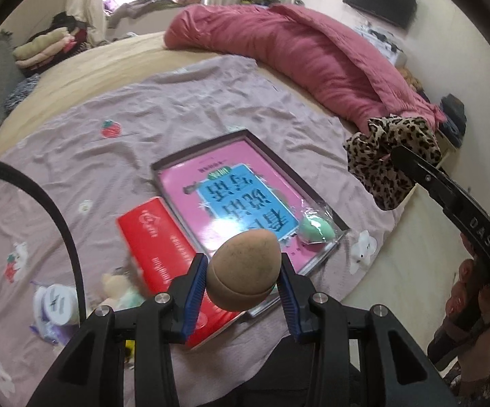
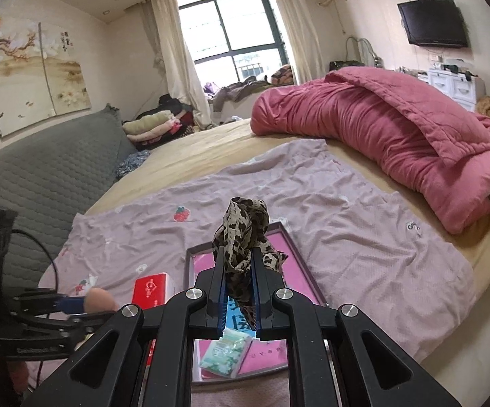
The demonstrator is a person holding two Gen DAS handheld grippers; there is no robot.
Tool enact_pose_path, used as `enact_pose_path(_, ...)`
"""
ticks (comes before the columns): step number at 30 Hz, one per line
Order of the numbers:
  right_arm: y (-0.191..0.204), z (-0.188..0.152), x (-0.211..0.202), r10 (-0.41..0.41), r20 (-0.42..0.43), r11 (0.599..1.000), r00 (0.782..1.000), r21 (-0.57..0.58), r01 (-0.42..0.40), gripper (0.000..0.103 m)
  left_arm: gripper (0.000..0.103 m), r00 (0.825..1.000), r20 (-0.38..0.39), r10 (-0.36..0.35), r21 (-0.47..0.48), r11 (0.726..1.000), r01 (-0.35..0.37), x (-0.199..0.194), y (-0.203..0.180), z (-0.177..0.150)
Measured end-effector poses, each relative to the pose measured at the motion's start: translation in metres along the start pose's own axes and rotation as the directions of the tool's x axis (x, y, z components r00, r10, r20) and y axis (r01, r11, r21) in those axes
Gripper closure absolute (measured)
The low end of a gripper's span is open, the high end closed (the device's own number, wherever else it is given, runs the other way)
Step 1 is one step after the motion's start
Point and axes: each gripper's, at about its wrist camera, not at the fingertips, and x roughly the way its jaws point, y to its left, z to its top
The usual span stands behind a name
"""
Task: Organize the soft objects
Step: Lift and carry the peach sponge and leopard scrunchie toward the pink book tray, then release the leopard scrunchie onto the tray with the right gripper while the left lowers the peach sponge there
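My left gripper (image 1: 243,271) is shut on a tan egg-shaped makeup sponge (image 1: 243,268) and holds it above the bed, over the near corner of a dark shallow tray (image 1: 211,139) with a pink book (image 1: 245,196) inside. A green sponge in clear wrap (image 1: 316,230) lies in that tray. My right gripper (image 2: 238,254) is shut on a leopard-print scrunchie (image 2: 245,234), held over the same tray (image 2: 292,234); it shows at the right in the left wrist view (image 1: 387,159). The tan sponge also shows at the left in the right wrist view (image 2: 100,300).
A red box (image 1: 167,254) lies beside the tray on a pink sheet (image 1: 177,108). A small plush toy (image 1: 119,288) and a white roll (image 1: 56,305) lie left of it. A green-white packet (image 2: 224,352) lies in the tray. A rolled pink quilt (image 2: 380,135) lies at the far right.
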Motion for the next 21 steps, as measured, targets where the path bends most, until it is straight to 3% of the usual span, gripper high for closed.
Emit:
enact_pose_path(13,-0.021,-0.025,0.040,-0.039,-0.083,0.999,0.996,-0.002,0.039,0.092,0.062,0.987,-0.163,0.003,0.060,0.998,0.007,0.088,-0.028,0.015)
enact_pose_path(21,-0.031,-0.041,0.068,-0.058,-0.132,0.998,0.989,-0.009,0.058,0.092,0.062,0.972,-0.230,0.050,0.091,0.995,-0.030,0.128,-0.033,0.011)
